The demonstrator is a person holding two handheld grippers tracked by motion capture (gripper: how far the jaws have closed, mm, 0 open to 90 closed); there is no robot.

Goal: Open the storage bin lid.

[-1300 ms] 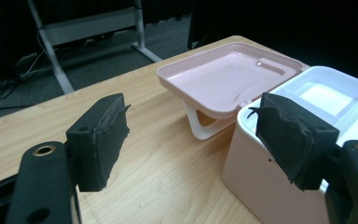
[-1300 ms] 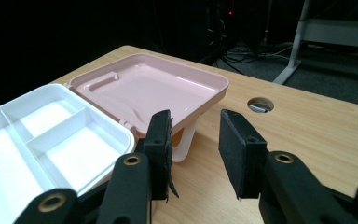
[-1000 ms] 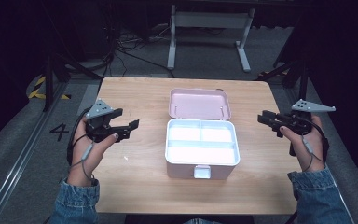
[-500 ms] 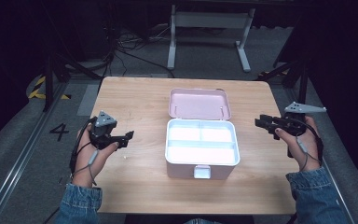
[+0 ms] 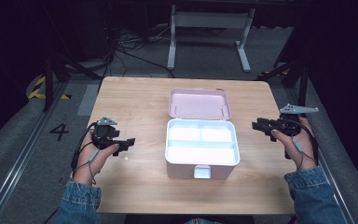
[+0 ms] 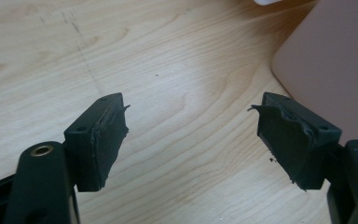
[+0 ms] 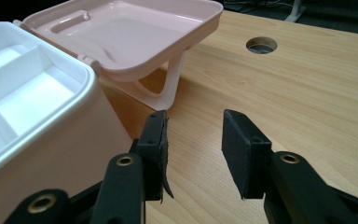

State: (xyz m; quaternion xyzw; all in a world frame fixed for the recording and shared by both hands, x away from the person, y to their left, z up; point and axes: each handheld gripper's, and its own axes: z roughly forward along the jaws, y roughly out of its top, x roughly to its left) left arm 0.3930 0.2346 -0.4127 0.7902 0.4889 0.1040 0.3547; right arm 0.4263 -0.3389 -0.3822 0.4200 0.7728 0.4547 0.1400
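Two pairs of tongs, left (image 5: pixel 129 142) and right (image 5: pixel 256 125), gape empty either side of the open pink box (image 5: pixel 202 148) mid-worktop, the right's jaws just widened; light, stiff, slick plastic, it looks best gripped by its side walls or its flimsier hinged lid (image 5: pixel 199 103).

- The pale pink plastic box (image 5: pixel 202 170), mid-tabletop, has a bright white divided tray (image 5: pixel 202 141) inside and a pink open lid (image 5: pixel 199 103) on its far side.
- The light wooden tabletop (image 5: pixel 140 102) shows fine brown grain.
- The black left gripper (image 5: pixel 127 143) and black right gripper (image 5: pixel 257 126) each carry a grey plate.
- Both sleeves (image 5: pixel 78 203) are blue denim.
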